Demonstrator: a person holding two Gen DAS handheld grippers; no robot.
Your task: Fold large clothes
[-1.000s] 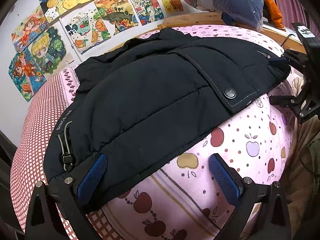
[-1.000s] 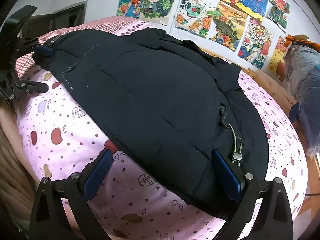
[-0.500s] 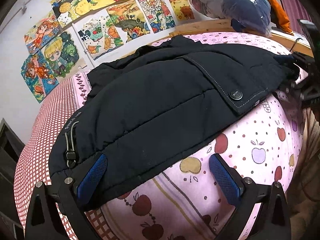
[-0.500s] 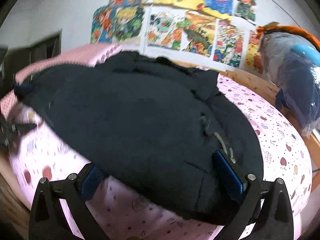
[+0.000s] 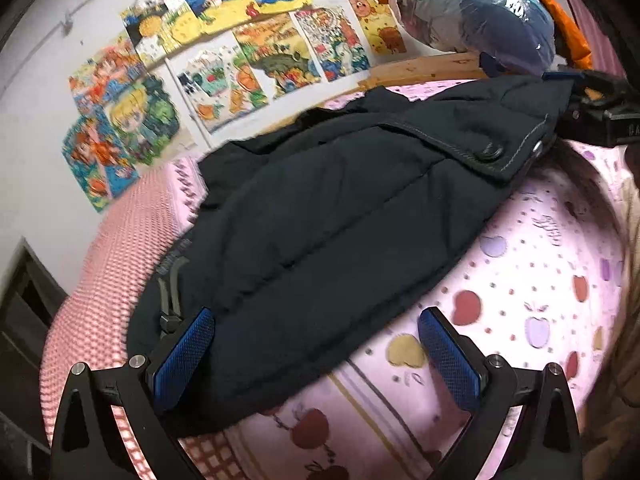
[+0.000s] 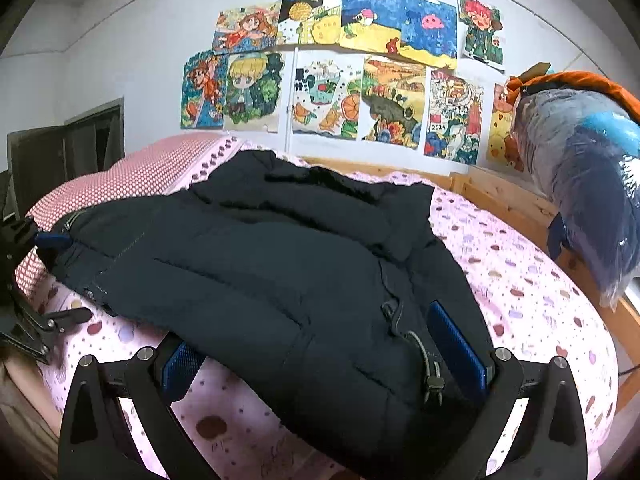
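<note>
While the black padded jacket (image 5: 332, 216) lies spread on the pink apple-print bedsheet (image 5: 532, 280), both grippers stand at its near hem corners.

The left gripper (image 5: 316, 356) and right gripper (image 6: 324, 344) each have their jaws spread wide, the hem edge between the pads, nothing clamped. This placement suits a two-corner grasp for lifting the hem toward the collar, near the wall drawings (image 6: 340, 80).

We see a dark navy puffer jacket (image 6: 256, 264) lying spread across the pink apple-print bed (image 6: 532, 304), its snap-buttoned flap on top and its drawcord at the hem.
</note>
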